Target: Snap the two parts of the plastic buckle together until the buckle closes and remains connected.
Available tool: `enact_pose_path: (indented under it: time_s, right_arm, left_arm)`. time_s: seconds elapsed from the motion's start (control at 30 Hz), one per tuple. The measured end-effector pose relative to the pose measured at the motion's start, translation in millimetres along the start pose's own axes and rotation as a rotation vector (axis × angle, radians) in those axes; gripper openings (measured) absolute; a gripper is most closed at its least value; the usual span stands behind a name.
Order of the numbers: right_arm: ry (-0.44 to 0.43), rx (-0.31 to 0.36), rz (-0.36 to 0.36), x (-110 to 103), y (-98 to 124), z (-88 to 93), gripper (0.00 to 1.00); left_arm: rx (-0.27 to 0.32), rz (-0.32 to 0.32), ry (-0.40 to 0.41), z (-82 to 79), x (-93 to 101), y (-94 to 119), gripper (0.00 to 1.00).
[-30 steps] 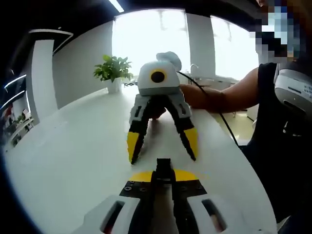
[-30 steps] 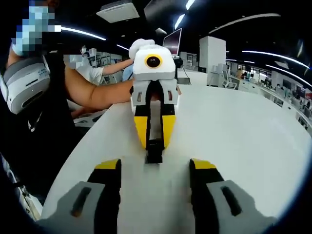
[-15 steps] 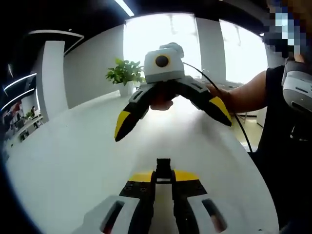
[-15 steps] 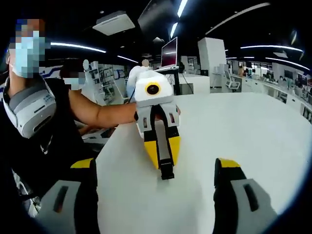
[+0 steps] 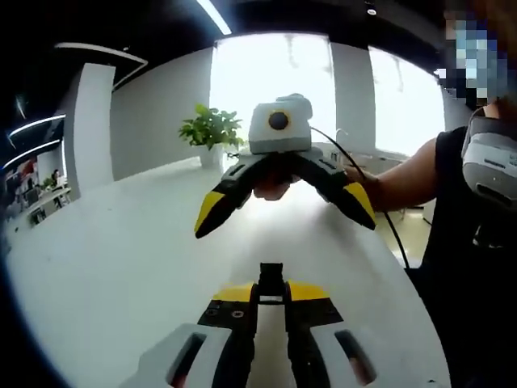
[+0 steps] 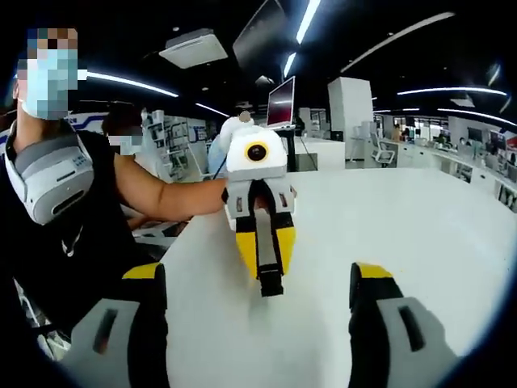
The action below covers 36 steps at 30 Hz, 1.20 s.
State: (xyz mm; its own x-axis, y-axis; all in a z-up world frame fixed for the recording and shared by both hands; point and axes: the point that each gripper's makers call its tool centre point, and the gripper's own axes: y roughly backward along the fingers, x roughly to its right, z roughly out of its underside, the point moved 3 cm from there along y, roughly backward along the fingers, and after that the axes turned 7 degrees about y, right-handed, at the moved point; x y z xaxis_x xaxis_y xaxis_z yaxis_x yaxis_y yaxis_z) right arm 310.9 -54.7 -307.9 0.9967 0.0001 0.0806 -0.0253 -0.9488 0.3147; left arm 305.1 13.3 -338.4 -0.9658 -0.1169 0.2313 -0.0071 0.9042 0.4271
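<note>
Left claw (image 5: 271, 289) clamped on black buckle (image 5: 271, 279); right claw (image 6: 258, 287) spread wide — unladen.

Blown-out window (image 5: 283, 81) glare, ceiling strip lights (image 6: 307, 20), soft focus, fisheye bending at edges

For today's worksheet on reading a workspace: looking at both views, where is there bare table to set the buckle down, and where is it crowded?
The white table lies bare beyond the left gripper, toward the far desks, and toward the potted plant. It is crowded where the left gripper, shut on the black buckle, faces the open right gripper, and along the person's arm.
</note>
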Motion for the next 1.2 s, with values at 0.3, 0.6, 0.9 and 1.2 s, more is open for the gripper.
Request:
enact_pose_path:
  time_s: [0.3, 0.6, 0.9, 1.2]
  right_arm:
    - [0.005, 0.024, 0.163, 32, 14, 2.5, 1.0]
    - [0.018, 0.037, 0.215, 43, 23, 3.6, 0.96]
    - [-0.001, 0.088, 0.351, 77, 45, 7.6, 1.0]
    - [-0.032, 0.12, 0.5, 103, 69, 2.6, 1.0]
  left_arm:
    - [-0.041, -0.21, 0.04, -10.0, -23.2, -5, 0.11]
    - [-0.032, -0.26, 0.032, -21.5, -32.5, -1, 0.1]
    - [-0.001, -0.375, 0.098, -37.2, -44.8, 8, 0.1]
    - [-0.006, -0.427, 0.077, -39.3, -52.7, 12, 0.1]
